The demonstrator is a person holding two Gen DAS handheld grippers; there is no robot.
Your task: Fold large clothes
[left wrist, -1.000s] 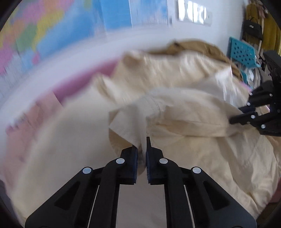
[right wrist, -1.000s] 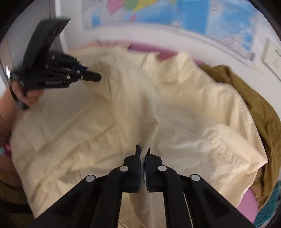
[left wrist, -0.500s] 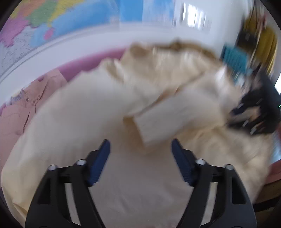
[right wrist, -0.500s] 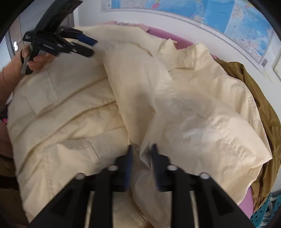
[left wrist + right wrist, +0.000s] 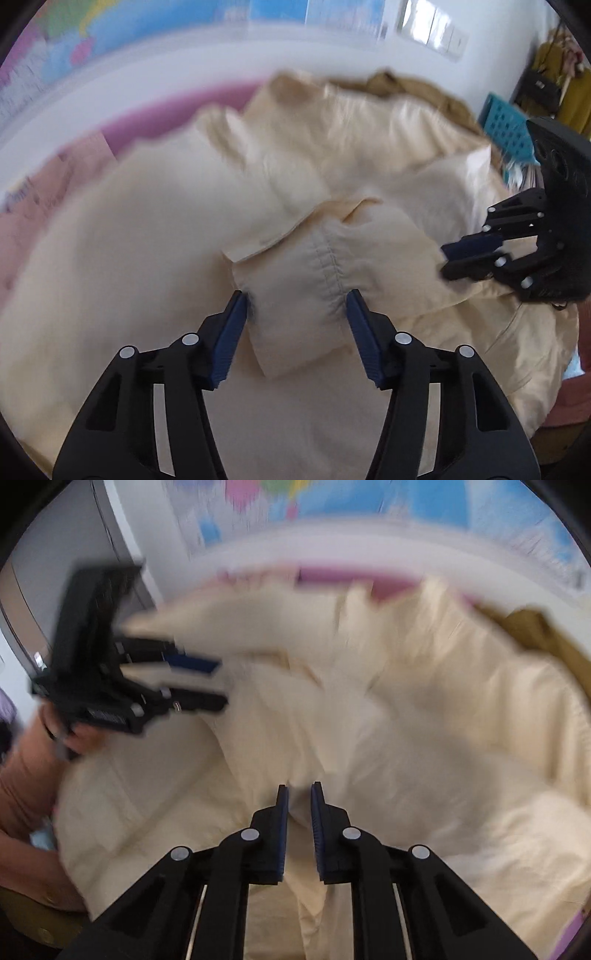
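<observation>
Our left claw (image 5: pixel 295 317) stands wide apart, fingers either side of the cream shirt's cuff (image 5: pixel 299 295), gripping nothing. The cream shirt (image 5: pixel 147 266) lies spread and rumpled across the pink tabletop (image 5: pixel 155 118), one sleeve folded over its body. Our right claw (image 5: pixel 298 812) is parted narrowly, a ridge of shirt fabric between the fingers; whether the blue pads (image 5: pixel 282 823) touch it we cannot tell. An olive-brown garment (image 5: pixel 546 635) lies beyond the shirt at the far right edge. A pink garment (image 5: pixel 33 206) sits left. A map (image 5: pixel 406 502) hangs on the wall; much is motion-blurred.
</observation>
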